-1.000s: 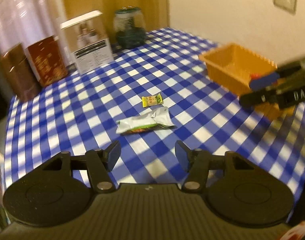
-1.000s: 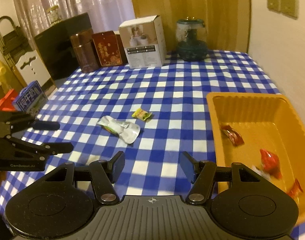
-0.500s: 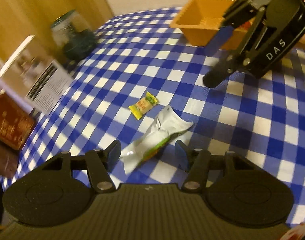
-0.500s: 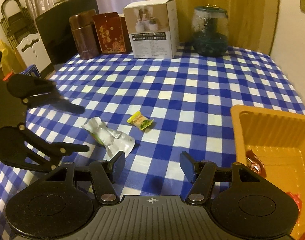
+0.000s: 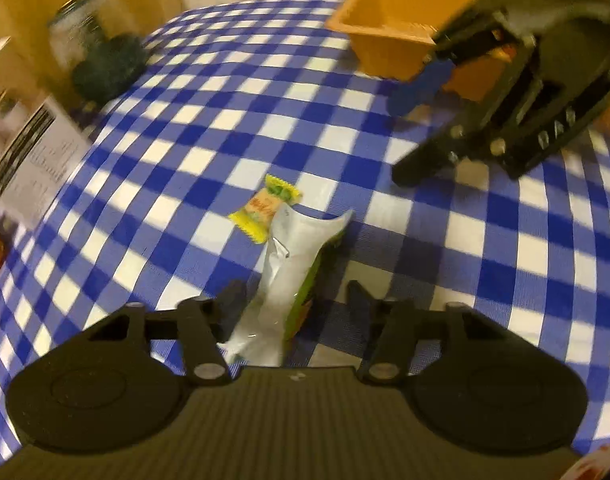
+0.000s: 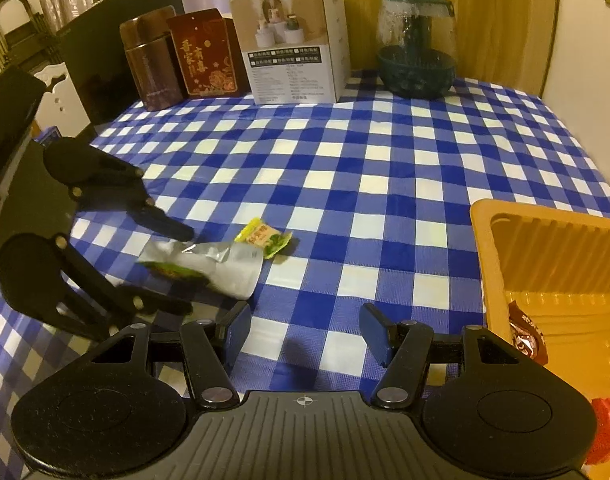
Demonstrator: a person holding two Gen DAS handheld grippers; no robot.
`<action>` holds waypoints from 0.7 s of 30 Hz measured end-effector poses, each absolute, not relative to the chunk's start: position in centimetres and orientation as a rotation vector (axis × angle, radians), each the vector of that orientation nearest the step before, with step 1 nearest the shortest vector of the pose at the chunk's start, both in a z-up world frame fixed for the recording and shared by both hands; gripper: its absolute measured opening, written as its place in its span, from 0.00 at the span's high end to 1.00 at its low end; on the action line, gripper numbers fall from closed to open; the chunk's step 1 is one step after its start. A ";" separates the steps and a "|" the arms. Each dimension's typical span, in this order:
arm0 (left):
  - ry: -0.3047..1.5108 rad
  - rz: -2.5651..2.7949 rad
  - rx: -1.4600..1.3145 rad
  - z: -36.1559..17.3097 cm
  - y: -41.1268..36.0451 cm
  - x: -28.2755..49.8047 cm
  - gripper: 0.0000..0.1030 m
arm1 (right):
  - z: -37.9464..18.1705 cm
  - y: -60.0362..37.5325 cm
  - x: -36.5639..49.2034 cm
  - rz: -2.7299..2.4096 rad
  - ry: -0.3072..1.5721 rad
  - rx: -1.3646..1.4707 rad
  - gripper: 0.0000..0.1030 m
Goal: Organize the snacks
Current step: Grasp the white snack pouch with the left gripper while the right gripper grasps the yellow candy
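Closing around a silver and green snack pouch point(image 5: 283, 280), the left gripper point(image 5: 291, 300) has its two fingers on either side of the pouch at the bottom centre of the left wrist view, and the pads do not yet press it. In the right wrist view that same gripper point(image 6: 189, 270) reaches in from the left edge, one finger above the pouch point(image 6: 209, 266) and one below it. A small yellow candy point(image 5: 267, 208) lies just beyond the pouch, touching its far end, on the blue and white checked tablecloth point(image 6: 385, 168). The right gripper point(image 6: 303, 332) hangs at the bottom centre of its own view with its fingers apart and nothing between them. An orange tray point(image 6: 545, 256) sits at the right edge of the frame with red wrapped snacks point(image 6: 527, 338) inside. Along the upper part of that frame stand a brown tin point(image 6: 151, 58), a red box point(image 6: 207, 54), a white carton point(image 6: 295, 40) and a glass jar point(image 6: 415, 42)
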State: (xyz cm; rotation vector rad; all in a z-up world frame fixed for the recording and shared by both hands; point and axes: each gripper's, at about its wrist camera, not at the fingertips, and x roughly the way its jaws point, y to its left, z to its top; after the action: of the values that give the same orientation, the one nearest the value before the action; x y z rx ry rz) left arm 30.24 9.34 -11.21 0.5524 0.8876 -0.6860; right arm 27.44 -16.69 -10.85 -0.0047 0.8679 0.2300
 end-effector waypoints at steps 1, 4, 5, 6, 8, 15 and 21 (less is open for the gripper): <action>0.896 -0.671 0.516 -11.0 9.8 30.3 0.66 | -10.9 -16.7 27.6 0.231 0.866 -0.005 0.40; 0.932 -0.621 0.412 -10.4 10.7 30.1 0.75 | -11.0 -16.4 28.3 0.234 0.863 -0.008 0.40; 0.938 -0.605 0.392 -10.5 10.8 29.9 0.75 | -11.1 -16.3 28.6 0.236 0.861 -0.010 0.40; 0.938 -0.596 0.379 -10.6 10.9 29.6 0.75 | -11.2 -16.1 28.9 0.237 0.859 -0.012 0.40; 0.921 -0.588 0.364 -10.8 11.0 29.3 0.75 | -11.4 -15.8 29.3 0.236 0.854 -0.014 0.40; 0.916 -0.579 0.321 -11.7 10.2 29.5 0.75 | -11.8 -15.6 30.3 0.219 0.844 -0.008 0.40; 0.895 -0.489 0.258 -11.7 10.6 28.4 0.76 | -12.3 -15.3 30.7 0.223 0.851 -0.015 0.40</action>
State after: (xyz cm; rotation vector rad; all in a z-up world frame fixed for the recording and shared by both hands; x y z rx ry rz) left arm 28.44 10.59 -11.71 0.2580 0.8946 -0.4893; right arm 30.69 -15.32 -12.33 -0.0149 0.8511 0.2233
